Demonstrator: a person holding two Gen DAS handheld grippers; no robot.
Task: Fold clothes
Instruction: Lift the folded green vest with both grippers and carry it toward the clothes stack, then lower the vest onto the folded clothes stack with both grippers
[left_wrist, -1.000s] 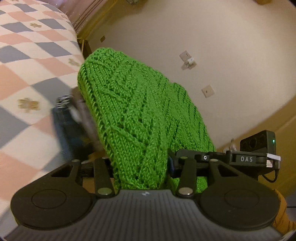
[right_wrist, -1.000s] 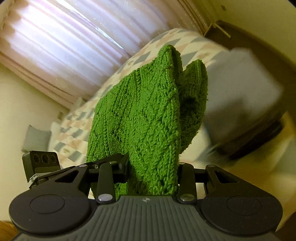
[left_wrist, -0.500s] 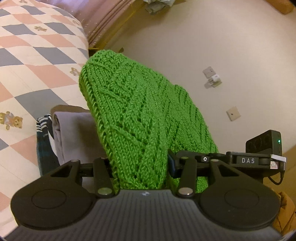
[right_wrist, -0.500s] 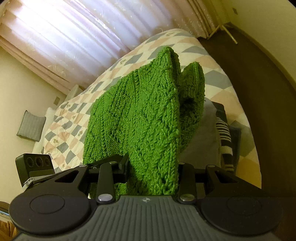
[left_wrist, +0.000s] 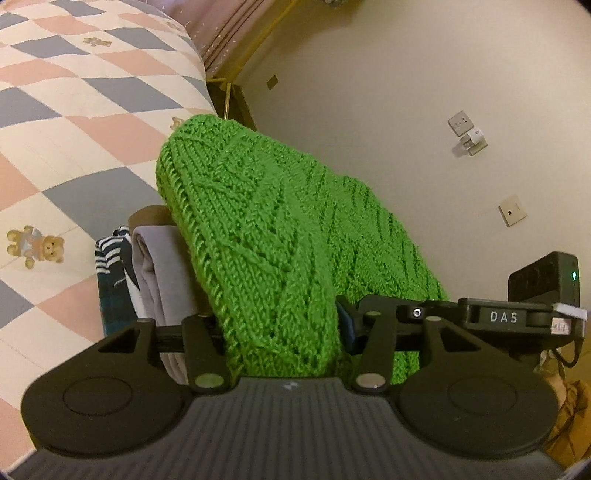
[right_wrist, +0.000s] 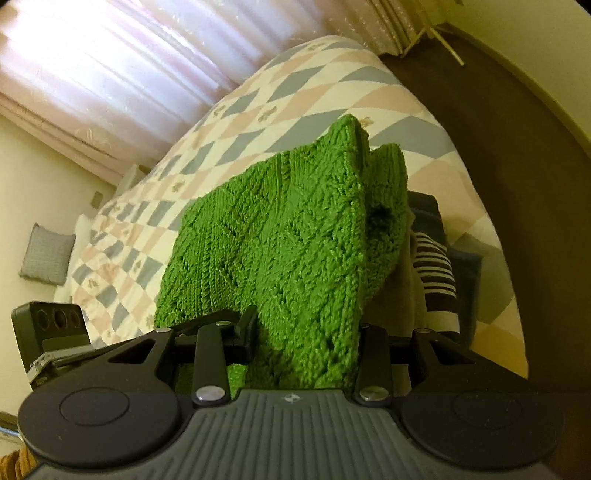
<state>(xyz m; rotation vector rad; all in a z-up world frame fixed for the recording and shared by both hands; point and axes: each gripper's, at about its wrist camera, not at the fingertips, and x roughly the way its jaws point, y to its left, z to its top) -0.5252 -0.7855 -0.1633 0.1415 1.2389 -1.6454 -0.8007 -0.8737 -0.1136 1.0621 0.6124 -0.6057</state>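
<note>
Cream walls and a dark floor (right_wrist: 517, 177) framed one bed (left_wrist: 74, 110) under a checked quilt of pink, grey and white, printed with small teddy bears. Pale curtains (right_wrist: 110, 62) hung behind it, lit from outside.

Two grippers counted. Left gripper (left_wrist: 280, 332) was clamped on one green knitted sweater (left_wrist: 266, 236), folded thick, its fingers hidden by the bulk of the wool. Right gripper (right_wrist: 306, 354) was clamped on the same sweater (right_wrist: 280, 251) from the other side. The sweater was carried between them, above the bed's near corner.

One pile of folded clothes (left_wrist: 147, 280) lay below and just beyond the sweater, near the bed's edge: a grey piece (left_wrist: 162, 273), a navy-and-white striped piece (right_wrist: 434, 269), something dark blue beneath. Exact count in the pile unclear.

One grey cushion (right_wrist: 46, 254) sat at the far head end. Two wall plates (left_wrist: 511, 210) showed on the wall beyond the left gripper, one with a plug in it.

Quilt lay open and flat beyond the pile; floor ran alongside the bed's edge.
</note>
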